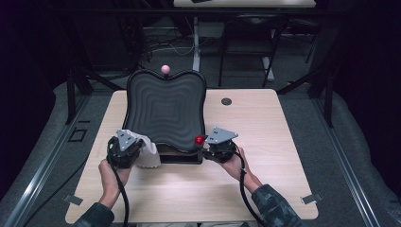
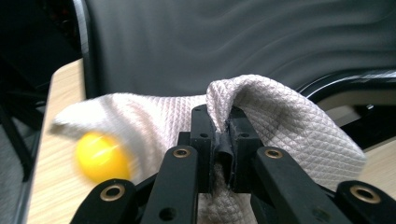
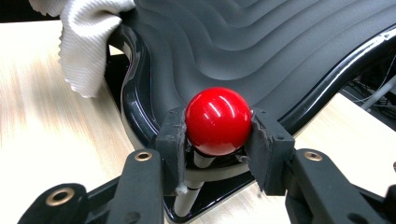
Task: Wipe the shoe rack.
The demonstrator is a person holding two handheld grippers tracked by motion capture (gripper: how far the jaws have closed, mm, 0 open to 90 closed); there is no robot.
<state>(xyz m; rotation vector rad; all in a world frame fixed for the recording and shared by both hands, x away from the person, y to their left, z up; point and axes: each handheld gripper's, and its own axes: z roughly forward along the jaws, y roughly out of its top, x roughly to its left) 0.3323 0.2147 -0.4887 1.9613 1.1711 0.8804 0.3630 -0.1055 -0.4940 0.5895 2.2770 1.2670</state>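
Observation:
A black rippled board [image 1: 166,111] stands tilted on a base in the middle of the table, with knobs on short stems at its corners. My right gripper [image 1: 208,142] is shut on the red knob [image 3: 218,120] at the board's near right corner [image 1: 200,140]. My left gripper [image 1: 137,147] is shut on a white woven cloth [image 2: 280,116] at the board's near left corner [image 1: 147,150]. In the left gripper view a blurred yellow knob [image 2: 100,156] peeks out from under the cloth. A pink knob [image 1: 165,69] tops the far edge.
The board rests on a light wooden table [image 1: 265,123] with a round grommet [image 1: 226,101] at the back right. Dark frame legs and cables lie on the floor behind the table. Metal clips [image 1: 309,198] sit at the table's near corners.

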